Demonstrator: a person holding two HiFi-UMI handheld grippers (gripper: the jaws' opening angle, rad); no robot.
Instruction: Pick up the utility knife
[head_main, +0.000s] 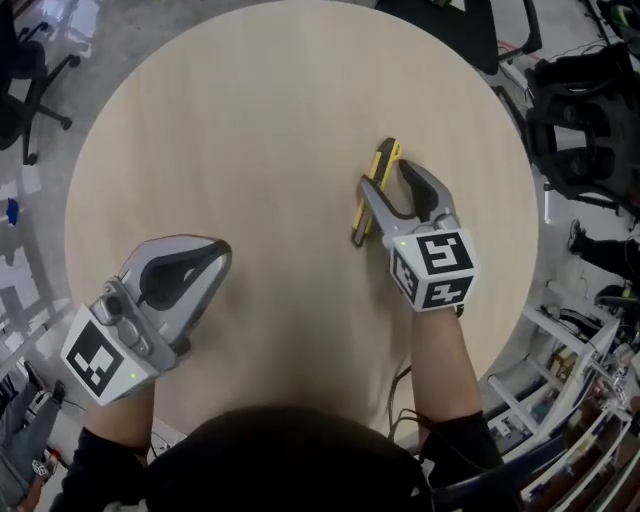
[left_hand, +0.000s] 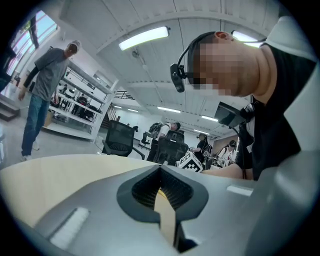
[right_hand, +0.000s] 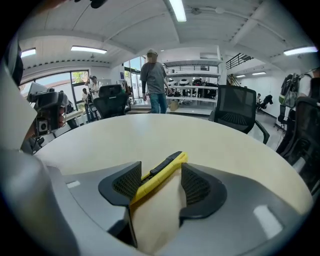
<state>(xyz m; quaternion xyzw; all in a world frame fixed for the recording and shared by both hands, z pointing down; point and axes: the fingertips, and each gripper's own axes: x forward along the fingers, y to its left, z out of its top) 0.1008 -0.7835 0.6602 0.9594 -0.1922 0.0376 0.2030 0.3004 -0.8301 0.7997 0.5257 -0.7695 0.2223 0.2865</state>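
— Where's the knife?
— The knife (head_main: 385, 158), yellow with a black slider, lies flat on the tabletop (head_main: 250, 120). It sits between the spread jaws of my right tool (head_main: 386, 175), along the left pad and clear of the right one.
— Any markings?
— Only black-and-white squares on the cube (head_main: 435, 268).
— Which way does it point?
— Its long axis runs away from me, with the far end leaning slightly right. I can't tell the blade end.
— Your left tool (head_main: 222, 250)?
— Well apart from it, tips together, nothing between them.
— The room?
— The tabletop is round, pale wood-grain. Beyond it are black chairs (right_hand: 235, 112), shelves (right_hand: 192, 82), strip lights (right_hand: 177, 10) and a standing person (right_hand: 154, 80).
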